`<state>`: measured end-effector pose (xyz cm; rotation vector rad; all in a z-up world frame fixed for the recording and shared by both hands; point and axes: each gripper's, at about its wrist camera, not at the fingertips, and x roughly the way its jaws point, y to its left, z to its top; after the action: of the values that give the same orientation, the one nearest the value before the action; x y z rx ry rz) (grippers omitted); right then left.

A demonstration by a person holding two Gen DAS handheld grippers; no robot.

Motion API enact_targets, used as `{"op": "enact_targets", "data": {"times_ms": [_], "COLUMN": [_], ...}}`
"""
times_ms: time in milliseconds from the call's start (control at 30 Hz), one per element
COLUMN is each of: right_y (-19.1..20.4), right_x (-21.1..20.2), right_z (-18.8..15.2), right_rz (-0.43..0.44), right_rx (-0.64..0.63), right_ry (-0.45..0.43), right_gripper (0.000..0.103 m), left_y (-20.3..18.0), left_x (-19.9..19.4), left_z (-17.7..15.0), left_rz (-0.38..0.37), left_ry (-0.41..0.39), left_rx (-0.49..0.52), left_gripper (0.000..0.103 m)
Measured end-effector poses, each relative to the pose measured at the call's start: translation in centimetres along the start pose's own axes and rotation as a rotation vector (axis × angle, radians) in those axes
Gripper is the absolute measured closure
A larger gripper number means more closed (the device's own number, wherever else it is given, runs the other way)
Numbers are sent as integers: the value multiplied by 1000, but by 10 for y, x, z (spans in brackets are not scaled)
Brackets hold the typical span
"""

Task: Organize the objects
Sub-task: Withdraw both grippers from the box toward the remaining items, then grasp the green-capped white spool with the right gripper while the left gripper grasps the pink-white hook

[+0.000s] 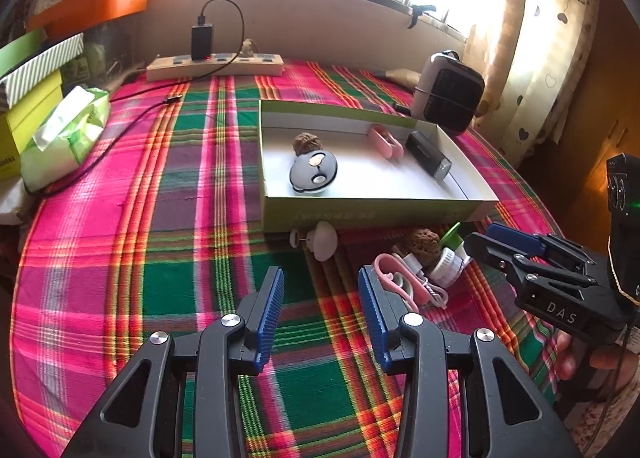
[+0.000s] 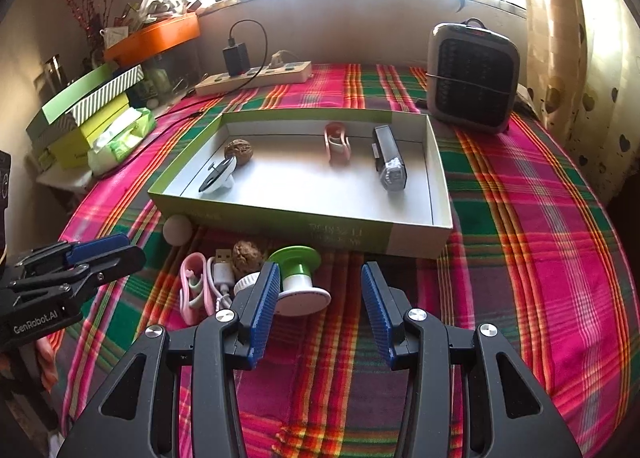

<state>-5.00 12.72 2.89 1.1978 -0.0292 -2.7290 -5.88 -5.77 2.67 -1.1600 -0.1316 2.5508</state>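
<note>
Inside the shallow green box (image 2: 352,232) lie a walnut (image 2: 239,152), black-and-white disc (image 2: 218,177), pink clip (image 2: 337,143) and black flashlight (image 2: 389,164); just outside its near wall huddle another walnut (image 2: 247,254), green-capped spool (image 2: 298,278), USB cable (image 2: 223,272) and white knob (image 2: 177,230).

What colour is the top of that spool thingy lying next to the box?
Green, on a white body. The spool shows best in the right wrist view.

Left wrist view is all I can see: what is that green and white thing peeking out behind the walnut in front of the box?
Observer: The right wrist view shows a spool-shaped piece with a green flange and a white base, lying on its side on the cloth.
Operator: And the white cable near it?
Observer: It ends in a USB plug, right beside the walnut.
Operator: Is the other gripper holding something?
Observer: No. The right gripper is open, its pads pressing on nothing.
</note>
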Motion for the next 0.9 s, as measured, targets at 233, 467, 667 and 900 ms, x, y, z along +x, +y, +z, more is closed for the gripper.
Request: {"op": "enact_targets", "data": {"times_ms": [233, 467, 667, 900], "right_y": [-1, -7, -15, -16], "right_x": [11, 21, 26, 29], "right_z": [2, 0, 1, 4], "right_rz": [13, 9, 8, 8], "right_rx": [-21, -29, -30, -50], "right_ry": [18, 57, 71, 72], "right_gripper": [59, 59, 59, 59], "left_y": [-5, -17, -27, -33], "left_x": [4, 7, 14, 17], "left_z": [1, 2, 2, -1], "left_rz": [-9, -29, -35, -35], "left_ry": [19, 37, 58, 69], "left_rx": [-11, 1, 12, 23], "left_gripper": [66, 66, 66, 66]}}
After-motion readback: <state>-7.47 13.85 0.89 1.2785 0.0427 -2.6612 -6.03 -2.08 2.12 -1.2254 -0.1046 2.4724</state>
